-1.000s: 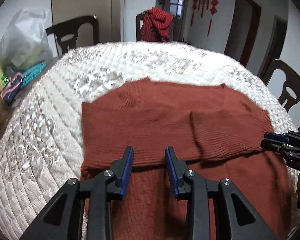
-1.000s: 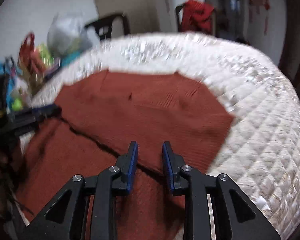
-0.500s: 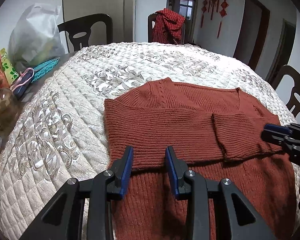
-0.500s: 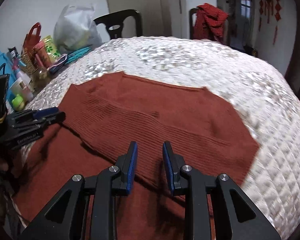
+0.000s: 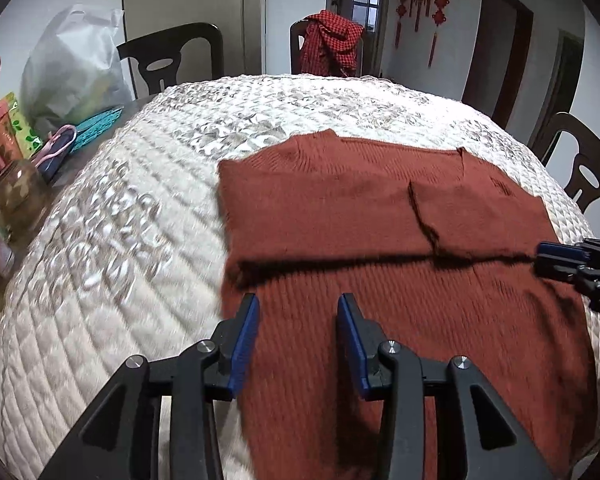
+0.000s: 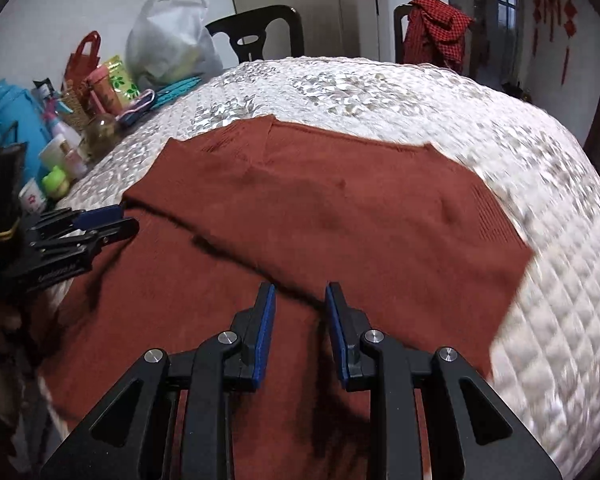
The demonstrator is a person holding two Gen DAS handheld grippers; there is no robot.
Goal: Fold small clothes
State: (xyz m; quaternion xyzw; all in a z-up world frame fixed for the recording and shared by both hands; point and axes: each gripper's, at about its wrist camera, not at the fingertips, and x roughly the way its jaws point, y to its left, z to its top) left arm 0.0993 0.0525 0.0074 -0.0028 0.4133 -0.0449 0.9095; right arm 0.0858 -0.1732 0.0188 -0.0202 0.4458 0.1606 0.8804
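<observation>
The rust-red knitted sweater (image 5: pixel 400 248) lies flat on the quilted counter (image 5: pixel 112 240), its sleeves already folded in across the chest so their lower edges make a raised ridge running left to right. My left tool (image 5: pixel 298 340) hovers over the near left part of the body, jaws apart and empty; my right tool (image 6: pixel 300 328) hovers over the near right part, just short of that ridge, also parted with nothing between the pads. The risk I see is in the next pinch: if I bite only the top sleeve layer, or only the body beneath it, the layers would likely slide apart when lifted and the fold would come undone. Uneven grips left and right would skew the fold, and dragging the knit could bunch the slippery-looking quilt.
</observation>
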